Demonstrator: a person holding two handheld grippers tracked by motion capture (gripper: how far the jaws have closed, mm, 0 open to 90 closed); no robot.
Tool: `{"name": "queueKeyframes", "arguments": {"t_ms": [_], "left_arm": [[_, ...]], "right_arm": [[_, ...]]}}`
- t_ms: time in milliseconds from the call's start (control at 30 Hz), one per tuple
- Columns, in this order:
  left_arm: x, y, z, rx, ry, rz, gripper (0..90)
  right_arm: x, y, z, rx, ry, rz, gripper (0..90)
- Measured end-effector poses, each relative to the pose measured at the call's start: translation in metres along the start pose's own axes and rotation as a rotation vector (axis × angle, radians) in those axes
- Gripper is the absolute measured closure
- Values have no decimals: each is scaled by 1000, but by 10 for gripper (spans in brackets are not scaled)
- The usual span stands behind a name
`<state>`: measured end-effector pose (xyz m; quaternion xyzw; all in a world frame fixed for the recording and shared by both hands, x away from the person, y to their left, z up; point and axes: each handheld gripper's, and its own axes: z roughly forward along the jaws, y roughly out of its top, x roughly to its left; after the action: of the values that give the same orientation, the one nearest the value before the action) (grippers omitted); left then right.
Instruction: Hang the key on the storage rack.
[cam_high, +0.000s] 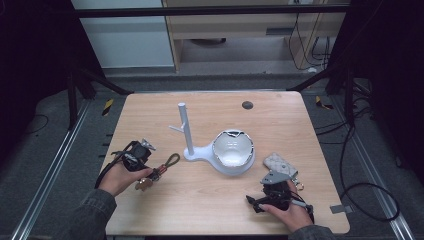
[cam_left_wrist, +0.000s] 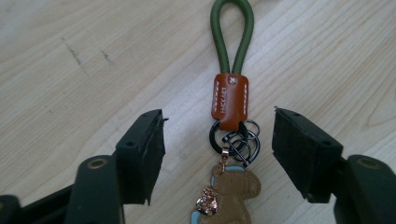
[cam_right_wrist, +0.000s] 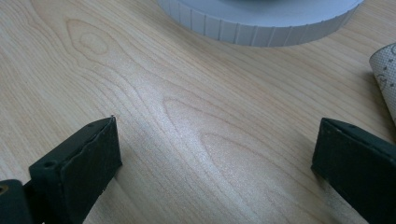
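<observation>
Each hand carries a black tool with 2 jaws. The left gripper is a compact black block with a small grey plate at its tip and a black cable looping back past the left hand. The right gripper has a grey 3-cornered plate on top. Seen close, the jaws are matt black blocks with rough-edged pads, each arm holding a brass-ringed screw hole. Both forearms wear dark grey-green sleeves.

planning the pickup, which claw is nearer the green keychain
Left. The left claw is open with the green keychain lying between its jaws; the right claw sits across the table by the grey pouch.
</observation>
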<state>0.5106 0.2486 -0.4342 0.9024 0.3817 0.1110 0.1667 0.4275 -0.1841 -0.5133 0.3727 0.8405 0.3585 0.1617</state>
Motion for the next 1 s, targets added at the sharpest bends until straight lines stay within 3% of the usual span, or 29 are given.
{"name": "queueKeyframes", "arguments": {"t_ms": [100,300,400,633,767,1000], "left_arm": [[0,6,8,32,-30,19,429],[0,15,16,45,-22,41,499],[2,18,22,50,-38,57,531],[4,20,30,35,-61,101,553],[3,20,34,45,-53,120,554],[4,19,39,46,-76,106,562]], "right_arm": [[0,0,0,0,1,0,12],[0,0,0,0,2,0,12],[0,0,0,0,4,-2,12],[0,-1,-1,0,6,-4,12],[0,-1,-1,0,7,-3,12],[0,-1,-1,0,7,-4,11]]}}
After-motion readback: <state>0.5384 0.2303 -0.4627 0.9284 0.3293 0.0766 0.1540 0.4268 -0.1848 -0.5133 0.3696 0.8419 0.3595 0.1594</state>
